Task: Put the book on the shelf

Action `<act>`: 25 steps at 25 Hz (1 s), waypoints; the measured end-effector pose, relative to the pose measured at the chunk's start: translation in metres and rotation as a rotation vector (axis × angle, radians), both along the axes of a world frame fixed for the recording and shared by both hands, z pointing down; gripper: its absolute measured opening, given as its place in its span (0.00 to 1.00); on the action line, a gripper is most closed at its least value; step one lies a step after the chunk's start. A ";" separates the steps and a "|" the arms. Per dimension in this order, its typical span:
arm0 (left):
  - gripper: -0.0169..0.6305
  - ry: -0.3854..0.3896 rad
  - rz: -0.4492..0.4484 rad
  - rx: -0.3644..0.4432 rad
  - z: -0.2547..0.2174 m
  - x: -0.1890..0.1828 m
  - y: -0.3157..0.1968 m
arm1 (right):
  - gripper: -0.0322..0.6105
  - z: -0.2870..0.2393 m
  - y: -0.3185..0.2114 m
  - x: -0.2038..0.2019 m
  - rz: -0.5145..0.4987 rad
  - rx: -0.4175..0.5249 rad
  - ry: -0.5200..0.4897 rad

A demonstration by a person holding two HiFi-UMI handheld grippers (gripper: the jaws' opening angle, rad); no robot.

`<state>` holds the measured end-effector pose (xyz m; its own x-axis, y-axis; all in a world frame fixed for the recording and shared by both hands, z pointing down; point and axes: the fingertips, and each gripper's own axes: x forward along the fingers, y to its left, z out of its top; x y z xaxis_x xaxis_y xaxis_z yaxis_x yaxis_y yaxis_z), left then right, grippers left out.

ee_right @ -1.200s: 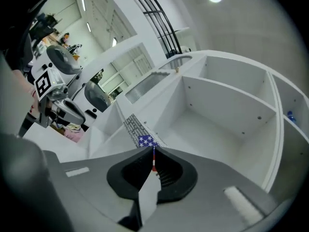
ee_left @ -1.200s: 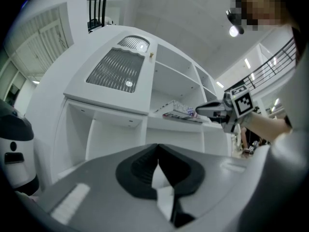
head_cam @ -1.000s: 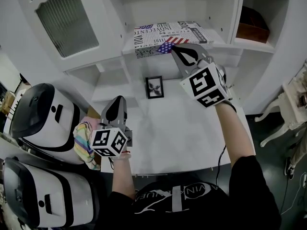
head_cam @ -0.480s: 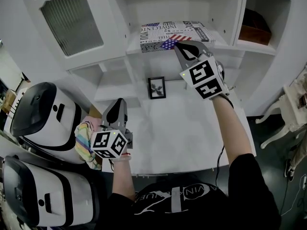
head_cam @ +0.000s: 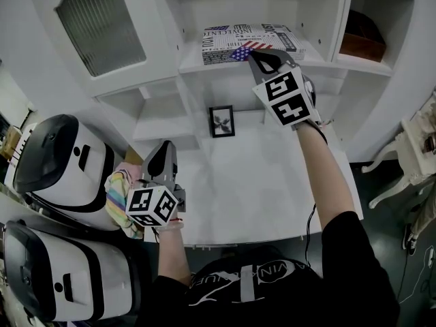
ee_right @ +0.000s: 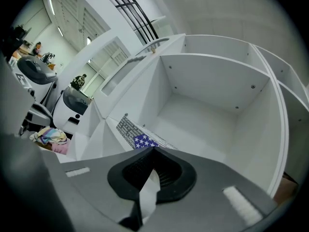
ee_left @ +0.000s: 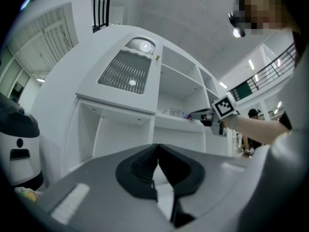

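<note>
The book (head_cam: 252,38), its cover printed with newsprint and a stars-and-stripes flag, lies flat on the white shelf (head_cam: 320,61) of the cabinet. My right gripper (head_cam: 253,54) is shut with nothing between its jaws, and its tips rest against the book's front edge by the flag corner. In the right gripper view the book (ee_right: 137,137) lies just beyond the closed right gripper (ee_right: 154,149). My left gripper (head_cam: 165,147) hangs low over the desk's left edge, shut and empty. The left gripper (ee_left: 158,146) points toward the cabinet, far from the book (ee_left: 181,114).
A small black picture frame (head_cam: 220,121) stands at the back of the white desk (head_cam: 259,182). Two white rounded machines (head_cam: 61,162) and a colourful cloth (head_cam: 117,203) sit at the left. A brown box (head_cam: 357,39) fills the right shelf bay. A glazed cabinet door (head_cam: 102,26) is upper left.
My right gripper has moved forward toward the shelf with its tips at the book's edge, and the book lies further in on the shelf. The left gripper has stayed put.
</note>
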<state>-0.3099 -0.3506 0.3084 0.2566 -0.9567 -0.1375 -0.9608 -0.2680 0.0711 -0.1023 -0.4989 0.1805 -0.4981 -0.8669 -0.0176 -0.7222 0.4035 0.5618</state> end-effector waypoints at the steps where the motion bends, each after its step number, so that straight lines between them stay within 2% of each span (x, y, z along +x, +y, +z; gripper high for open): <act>1: 0.03 0.001 0.000 -0.002 0.001 0.000 0.000 | 0.06 0.000 -0.001 0.000 0.009 -0.002 0.004; 13: 0.03 0.009 0.002 -0.014 0.007 -0.003 0.004 | 0.06 0.002 -0.013 0.000 0.055 -0.004 0.014; 16: 0.03 0.005 0.005 -0.016 0.006 -0.002 0.004 | 0.06 -0.001 -0.010 -0.001 0.023 0.016 -0.008; 19: 0.03 0.001 0.005 -0.020 0.007 -0.001 0.004 | 0.06 -0.007 0.001 0.001 -0.032 0.037 -0.075; 25: 0.03 -0.017 -0.002 -0.012 0.005 -0.001 0.001 | 0.06 -0.005 0.020 0.010 -0.093 0.026 -0.156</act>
